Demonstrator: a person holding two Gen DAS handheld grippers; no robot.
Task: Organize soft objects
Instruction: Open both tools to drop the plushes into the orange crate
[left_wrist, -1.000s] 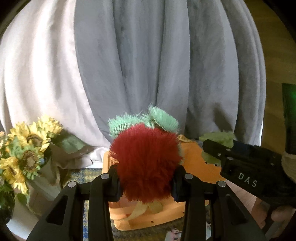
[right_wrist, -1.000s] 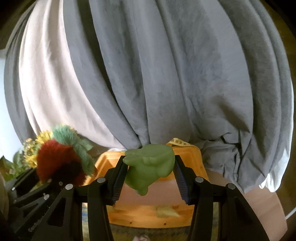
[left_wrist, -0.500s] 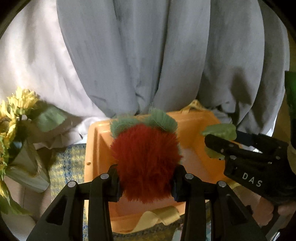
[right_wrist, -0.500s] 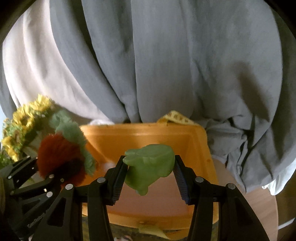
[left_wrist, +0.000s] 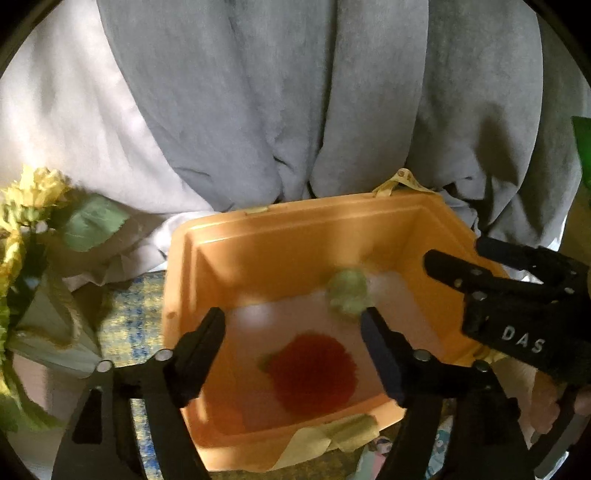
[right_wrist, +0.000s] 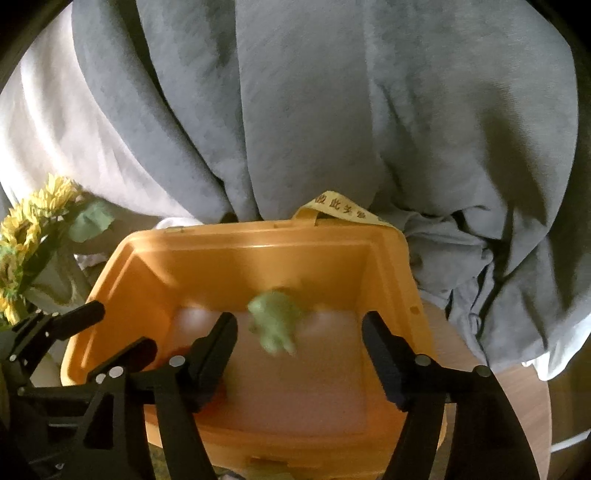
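Note:
An orange plastic bin (left_wrist: 258, 240) sits below both grippers; it also shows in the right wrist view (right_wrist: 251, 243). A red furry toy (left_wrist: 312, 373) lies on the bin's floor. A small green soft toy (left_wrist: 349, 293) is blurred inside the bin, also in the right wrist view (right_wrist: 277, 321). My left gripper (left_wrist: 293, 328) is open and empty above the bin. My right gripper (right_wrist: 299, 332) is open and empty above the bin; it also shows at the right of the left wrist view (left_wrist: 480, 269).
Grey and white curtains (left_wrist: 295, 92) hang behind the bin. Artificial sunflowers (right_wrist: 33, 221) stand to the left. A patterned cloth (left_wrist: 125, 317) lies under the bin. A yellow ribbon (right_wrist: 343, 206) hangs over the bin's far rim.
Both grippers opened over the bin. The red furry toy and the green toy dropped from the jaws into the bin. The view tilted further down into it.

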